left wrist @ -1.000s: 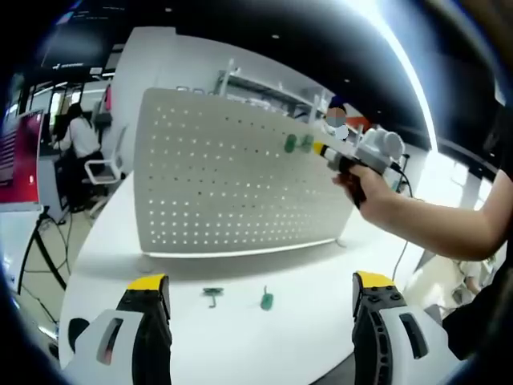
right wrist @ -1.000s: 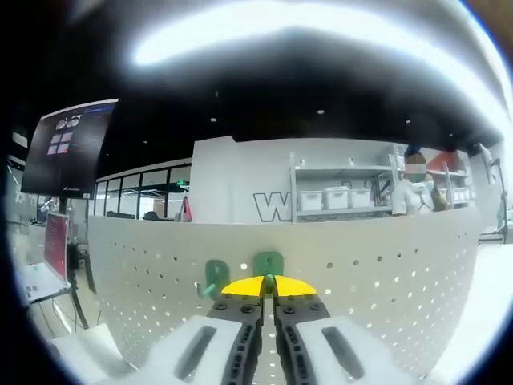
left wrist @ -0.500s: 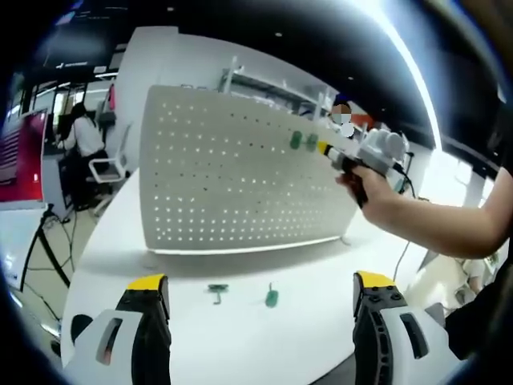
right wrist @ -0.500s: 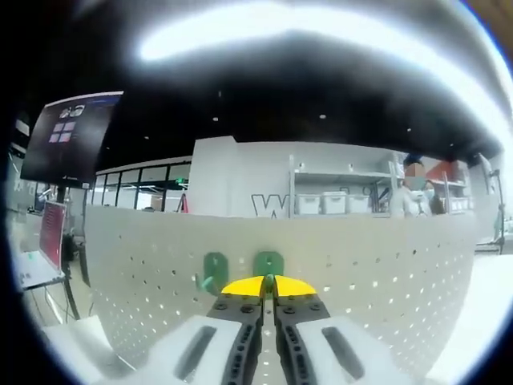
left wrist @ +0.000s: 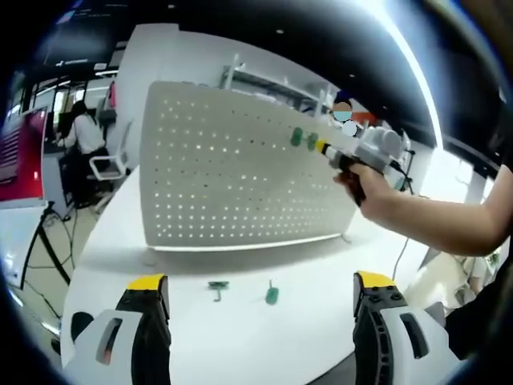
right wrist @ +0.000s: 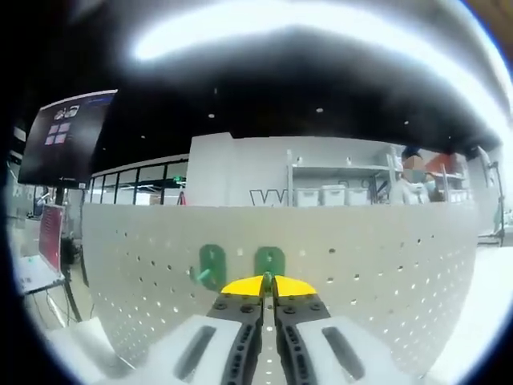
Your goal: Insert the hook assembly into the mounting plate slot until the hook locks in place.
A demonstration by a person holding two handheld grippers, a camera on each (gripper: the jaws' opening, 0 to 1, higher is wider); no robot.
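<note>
The left claw (left wrist: 255, 298) is wide open and holds nothing, and just ahead of it two green hooks (left wrist: 217, 287) lie loose on the white table (left wrist: 321, 337). The right claw (right wrist: 268, 282) is closed tight against the white board with holes (right wrist: 385, 273), its yellow tips touching the bottom of a green hook (right wrist: 269, 261). Another green hook (right wrist: 211, 261) hangs on the board just to its left.

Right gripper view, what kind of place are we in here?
Probably an open-plan office or lab workspace. A white pegboard stands on a white table, shelving with storage bins lines the back wall, and a person sits at a desk nearby.
</note>
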